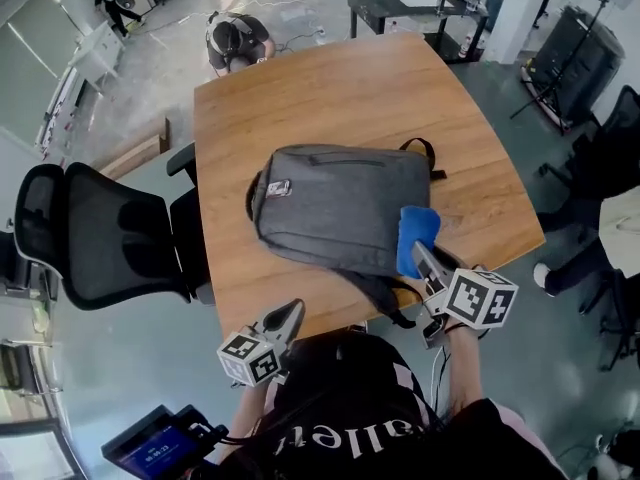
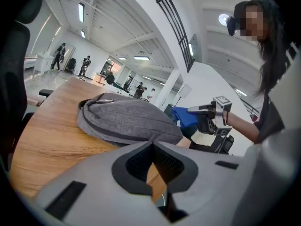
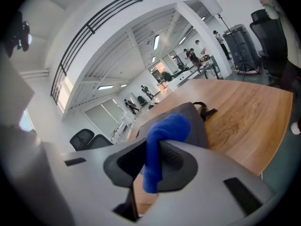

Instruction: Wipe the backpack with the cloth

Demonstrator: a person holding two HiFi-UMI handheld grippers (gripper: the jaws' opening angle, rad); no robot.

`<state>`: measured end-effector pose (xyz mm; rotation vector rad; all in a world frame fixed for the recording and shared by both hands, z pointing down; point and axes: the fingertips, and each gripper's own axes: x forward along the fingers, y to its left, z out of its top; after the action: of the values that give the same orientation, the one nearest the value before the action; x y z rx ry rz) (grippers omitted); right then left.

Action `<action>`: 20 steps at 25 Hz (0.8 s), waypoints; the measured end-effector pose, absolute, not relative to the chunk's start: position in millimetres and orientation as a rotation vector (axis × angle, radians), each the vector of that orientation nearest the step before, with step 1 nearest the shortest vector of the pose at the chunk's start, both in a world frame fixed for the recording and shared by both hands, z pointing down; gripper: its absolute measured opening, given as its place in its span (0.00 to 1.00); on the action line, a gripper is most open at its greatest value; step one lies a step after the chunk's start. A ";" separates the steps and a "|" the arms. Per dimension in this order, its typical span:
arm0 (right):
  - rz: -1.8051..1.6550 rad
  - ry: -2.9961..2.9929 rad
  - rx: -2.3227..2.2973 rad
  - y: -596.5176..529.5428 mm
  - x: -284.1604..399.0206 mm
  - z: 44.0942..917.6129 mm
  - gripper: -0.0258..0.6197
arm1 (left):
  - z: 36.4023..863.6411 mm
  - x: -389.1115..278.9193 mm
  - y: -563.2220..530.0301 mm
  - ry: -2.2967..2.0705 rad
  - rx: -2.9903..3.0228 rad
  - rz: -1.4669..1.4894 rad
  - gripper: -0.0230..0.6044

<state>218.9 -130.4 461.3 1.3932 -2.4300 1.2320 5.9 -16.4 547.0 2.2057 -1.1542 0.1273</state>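
Soft grey backpack (image 1: 340, 203), likely to sag and slide when wiped and best steadied at its near left corner, lies flat by the bench's (image 1: 300, 88) near edge, long axis crosswise, carry loop (image 1: 425, 153) rightward; right tongs (image 1: 420, 253) pinch a limp blue cloth (image 1: 415, 230) at its right end, left tongs (image 1: 290, 315) closed, empty.

Bare table (image 1: 300, 98) lies beyond the backpack (image 1: 340, 208); 1 office chair (image 1: 90, 233) crowds the left edge.

black shirt (image 1: 335, 393), lettering perhaps "ballet"
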 end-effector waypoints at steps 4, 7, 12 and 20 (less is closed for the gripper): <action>1.212 -2.521 1.226 -122.4 158.1 452.4 0.15 | 542.3 -10.9 -13.9 -1.193 2.199 0.123 0.04; 1.155 -2.555 1.083 -113.2 103.4 458.7 0.15 | 538.6 -27.4 -15.6 -1.208 2.208 0.116 0.04; 1.070 -2.554 0.902 -94.5 13.7 476.3 0.15 | 534.7 -59.1 -11.0 -1.182 2.234 0.140 0.04; 0.982 -2.542 0.829 -95.2 -100.0 501.4 0.15 | 533.8 -123.2 -1.8 -1.101 2.278 0.168 0.04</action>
<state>-100.0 -95.2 501.4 0.8295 -2.5423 0.9823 -123.2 -1.8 533.8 2.2775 -1.1010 0.1685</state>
